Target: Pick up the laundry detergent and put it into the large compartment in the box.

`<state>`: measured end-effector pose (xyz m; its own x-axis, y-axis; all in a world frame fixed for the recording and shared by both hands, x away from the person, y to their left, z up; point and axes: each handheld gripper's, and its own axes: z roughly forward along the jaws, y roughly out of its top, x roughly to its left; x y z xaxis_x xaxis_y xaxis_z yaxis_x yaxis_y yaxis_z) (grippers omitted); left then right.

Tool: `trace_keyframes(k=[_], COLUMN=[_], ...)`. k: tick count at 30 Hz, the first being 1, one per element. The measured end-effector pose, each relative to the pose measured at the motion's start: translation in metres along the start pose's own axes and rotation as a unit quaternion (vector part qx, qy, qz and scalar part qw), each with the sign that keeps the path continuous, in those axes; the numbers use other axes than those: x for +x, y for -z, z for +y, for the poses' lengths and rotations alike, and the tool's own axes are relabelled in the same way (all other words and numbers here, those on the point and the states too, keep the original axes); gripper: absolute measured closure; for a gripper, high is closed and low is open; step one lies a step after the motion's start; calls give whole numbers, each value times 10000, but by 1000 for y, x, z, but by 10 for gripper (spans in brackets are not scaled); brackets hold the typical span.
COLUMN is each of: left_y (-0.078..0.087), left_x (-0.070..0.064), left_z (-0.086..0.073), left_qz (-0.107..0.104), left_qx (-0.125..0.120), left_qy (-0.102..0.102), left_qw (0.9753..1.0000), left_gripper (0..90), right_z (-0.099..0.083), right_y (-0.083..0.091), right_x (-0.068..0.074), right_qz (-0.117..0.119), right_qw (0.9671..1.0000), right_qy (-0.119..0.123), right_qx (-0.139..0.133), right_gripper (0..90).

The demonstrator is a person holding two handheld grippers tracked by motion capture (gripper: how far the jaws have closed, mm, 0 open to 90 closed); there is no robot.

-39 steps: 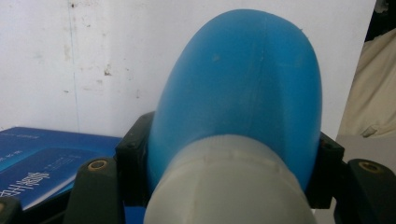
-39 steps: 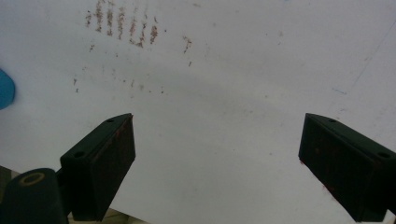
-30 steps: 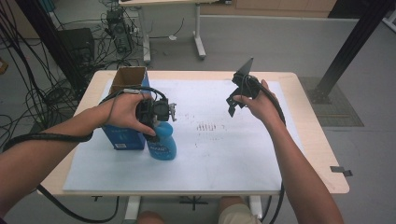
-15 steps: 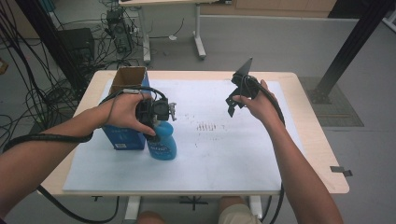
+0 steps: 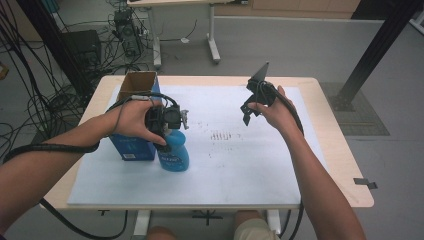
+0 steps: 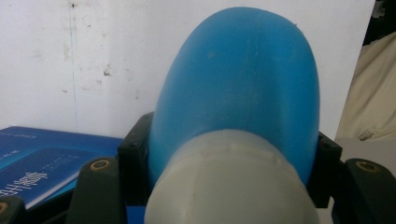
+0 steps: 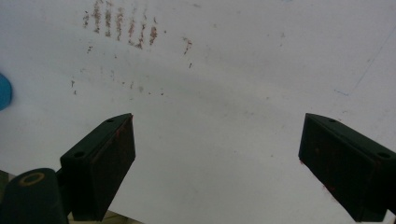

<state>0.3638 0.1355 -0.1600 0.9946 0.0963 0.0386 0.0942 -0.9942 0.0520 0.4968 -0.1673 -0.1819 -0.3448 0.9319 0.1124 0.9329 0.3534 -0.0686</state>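
Note:
A blue bottle (image 5: 175, 154) with a pale translucent neck (image 6: 224, 186) stands upright on the white sheet (image 5: 240, 170), left of centre. My left gripper (image 5: 167, 120) is shut on its upper part, one jaw on each side of the body (image 6: 233, 93). The bottle touches a blue box (image 5: 131, 146) on its left; that box (image 6: 37, 158) lies beside the jaws. My right gripper (image 5: 247, 111) hangs above the sheet at the right of centre. Its jaws stand wide open (image 7: 217, 135) with nothing between them. The bottle's edge (image 7: 3, 91) shows far left.
The blue box has an open cardboard-brown top (image 5: 140, 80). Brown smudges (image 5: 220, 135) mark the middle of the sheet, and the same smudges (image 7: 121, 23) lie ahead of the right jaws. The wooden table edge (image 5: 345, 165) frames the sheet. Cables (image 5: 35, 115) hang off the left.

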Motion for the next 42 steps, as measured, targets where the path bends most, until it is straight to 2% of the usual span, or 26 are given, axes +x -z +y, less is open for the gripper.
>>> trace_keyframes(k=[42], left_y=[0], left_x=[-2], left_z=[0], left_qz=[16], left_qx=[12], left_qy=[5], left_qw=[10000], left_gripper=[368], right_z=[1], right_y=[-1], right_x=[2], right_qz=[-13], right_qw=[10000], right_qy=[17], right_qx=[11], right_gripper=[107])
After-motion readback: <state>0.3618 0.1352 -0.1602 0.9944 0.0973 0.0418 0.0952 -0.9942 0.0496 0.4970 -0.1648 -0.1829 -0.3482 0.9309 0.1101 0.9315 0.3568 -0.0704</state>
